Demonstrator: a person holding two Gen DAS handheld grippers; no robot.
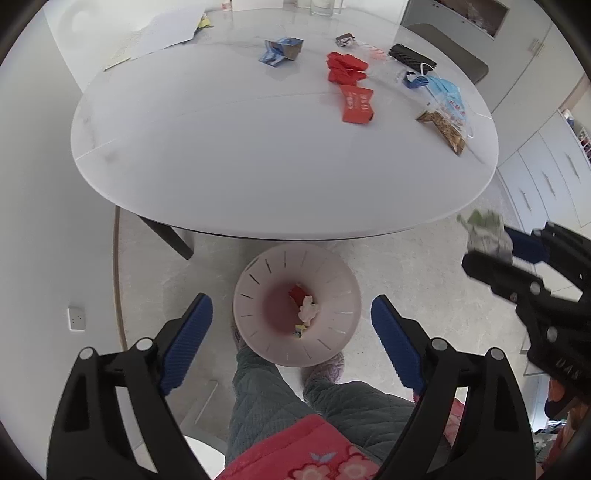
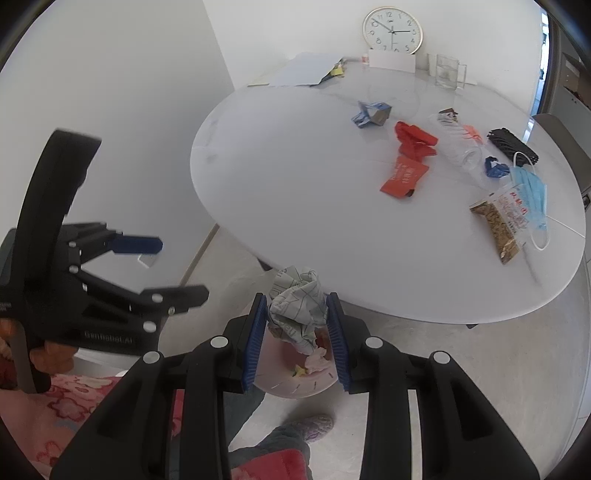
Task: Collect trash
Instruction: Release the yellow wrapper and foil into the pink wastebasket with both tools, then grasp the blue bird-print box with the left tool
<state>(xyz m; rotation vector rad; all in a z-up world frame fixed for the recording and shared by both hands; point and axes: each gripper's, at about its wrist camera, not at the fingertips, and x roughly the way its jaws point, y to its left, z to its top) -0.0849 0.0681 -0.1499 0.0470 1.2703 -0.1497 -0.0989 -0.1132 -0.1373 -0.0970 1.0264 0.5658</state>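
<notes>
A pale pink trash bin (image 1: pixel 334 295) stands on the floor below the table's near edge, with some scraps inside; it also shows in the right wrist view (image 2: pixel 295 384). My left gripper (image 1: pixel 291 321) is open and empty, held above the bin. My right gripper (image 2: pixel 297 325) is shut on a crumpled paper wad (image 2: pixel 297 306) above the bin; it shows at the right of the left wrist view (image 1: pixel 491 236). On the white table (image 1: pixel 229 155) lie red wrappers (image 1: pixel 356 107), a blue carton (image 1: pixel 280 51), a snack bag (image 1: pixel 443 127) and a blue face mask (image 1: pixel 445 88).
A black ribbed object (image 1: pixel 412 57), a clear bottle (image 2: pixel 461 147) and papers (image 1: pixel 162 33) lie on the table. A glass mug (image 2: pixel 448 72) and a clock (image 2: pixel 392 31) stand at the back. A chair (image 1: pixel 443 51) is beyond the table; cabinets (image 1: pixel 546 173) stand right.
</notes>
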